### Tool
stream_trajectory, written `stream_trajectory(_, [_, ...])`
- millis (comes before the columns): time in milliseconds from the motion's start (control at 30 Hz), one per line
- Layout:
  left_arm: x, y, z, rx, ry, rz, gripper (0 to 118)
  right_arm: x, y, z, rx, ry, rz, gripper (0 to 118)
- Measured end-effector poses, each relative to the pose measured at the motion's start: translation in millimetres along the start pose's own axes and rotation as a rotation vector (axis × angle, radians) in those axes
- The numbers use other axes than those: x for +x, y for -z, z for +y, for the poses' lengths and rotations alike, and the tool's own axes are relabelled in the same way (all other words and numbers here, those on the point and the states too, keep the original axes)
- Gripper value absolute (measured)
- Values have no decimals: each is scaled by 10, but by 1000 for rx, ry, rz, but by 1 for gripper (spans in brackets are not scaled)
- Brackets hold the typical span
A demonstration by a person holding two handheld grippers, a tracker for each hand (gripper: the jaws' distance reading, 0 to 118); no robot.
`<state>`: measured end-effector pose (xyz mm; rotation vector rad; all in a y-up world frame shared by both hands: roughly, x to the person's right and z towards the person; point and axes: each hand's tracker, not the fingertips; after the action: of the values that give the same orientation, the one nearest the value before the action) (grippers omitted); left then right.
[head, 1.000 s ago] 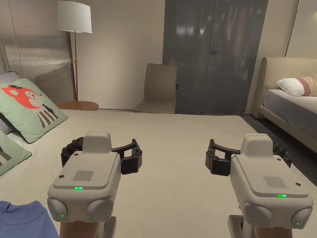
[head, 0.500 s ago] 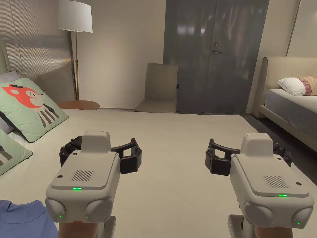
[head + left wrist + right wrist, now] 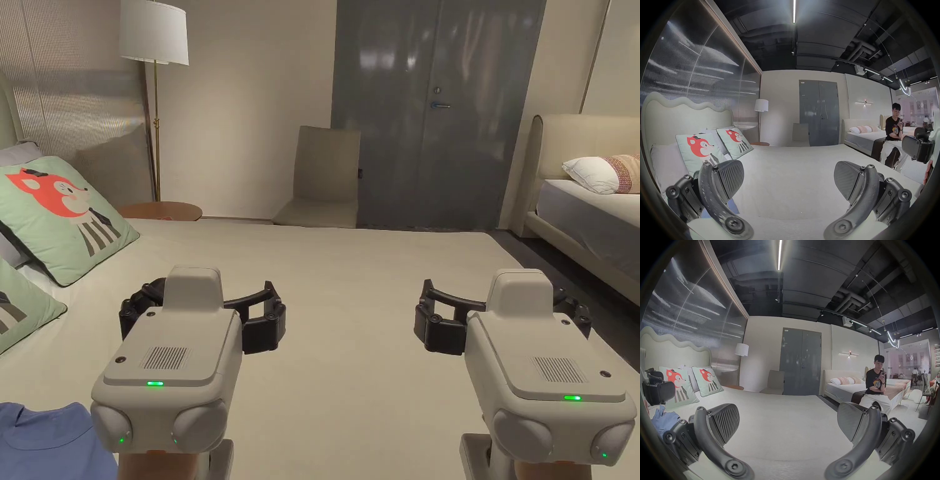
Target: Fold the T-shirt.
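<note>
A blue T-shirt [image 3: 44,437] lies crumpled on the beige bed [image 3: 350,281] at the near left, left of and behind my left gripper [image 3: 200,315]. In the right gripper view the T-shirt [image 3: 664,418] lies low on the left, before the pillows. My left gripper [image 3: 789,178] hovers over bare bedding, open, with nothing between its jaws. About a hand's width to its right, my right gripper [image 3: 506,315] is level with it. The right gripper [image 3: 787,420] is also open and holds nothing.
Two fox-print pillows [image 3: 62,219] lean at the bed's left end. A floor lamp [image 3: 153,37], a round side table [image 3: 159,211] and a chair [image 3: 325,181] stand beyond the bed. On a second bed [image 3: 587,212] to the right sits a person [image 3: 875,386].
</note>
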<state>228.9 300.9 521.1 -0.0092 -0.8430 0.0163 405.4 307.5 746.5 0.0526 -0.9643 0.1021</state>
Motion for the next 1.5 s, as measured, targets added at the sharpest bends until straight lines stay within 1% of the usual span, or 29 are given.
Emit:
stream_trajectory(400, [18,-8,-9,0,-2,-1,111,12,-16,8,4,-5,-10,118])
stream_trajectory(500, [25,-8,-10,-2,2,-1,111,14,-28,14,5,6,2,118])
stream_trajectory(1500, [18,-53,38,12,-2,4,111,20,-70,51,11,-4,0,118])
